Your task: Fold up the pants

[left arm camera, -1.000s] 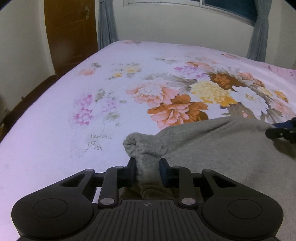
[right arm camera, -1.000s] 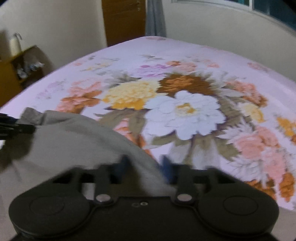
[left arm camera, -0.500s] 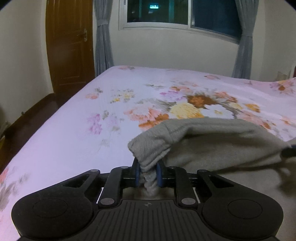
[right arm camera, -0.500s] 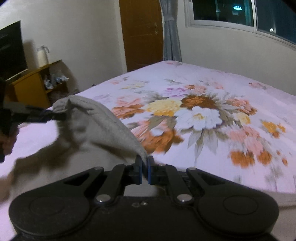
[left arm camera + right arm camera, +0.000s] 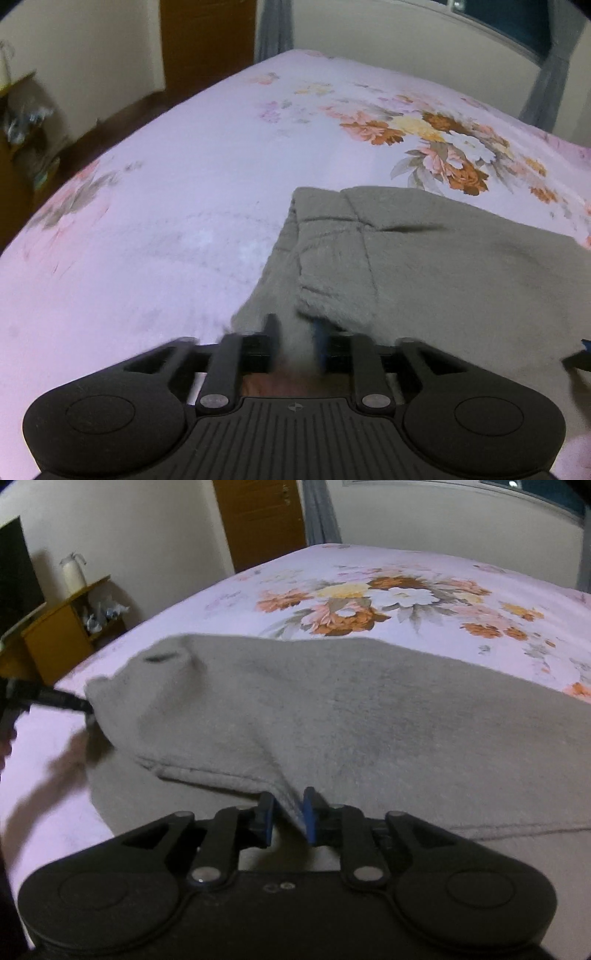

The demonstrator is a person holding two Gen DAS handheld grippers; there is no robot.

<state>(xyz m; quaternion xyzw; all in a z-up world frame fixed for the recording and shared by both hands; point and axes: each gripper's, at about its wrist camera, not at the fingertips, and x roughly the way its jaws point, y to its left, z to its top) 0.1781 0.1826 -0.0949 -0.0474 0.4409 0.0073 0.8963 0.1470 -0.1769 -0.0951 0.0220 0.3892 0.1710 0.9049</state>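
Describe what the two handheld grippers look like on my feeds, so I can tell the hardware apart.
Both look alike: a matte black body with two round discs at the sides, silver pivot screws and black linkage arms running to the fingers. The left gripper has a ribbed top plate with a small round emblem. The right gripper has a smooth top with two tiny holes and clearly blue finger pads.

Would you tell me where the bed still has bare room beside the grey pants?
Bare sheet lies left of the grey pants, toward the bed edge, and beyond them up to the flower print. The near right is covered by fabric.
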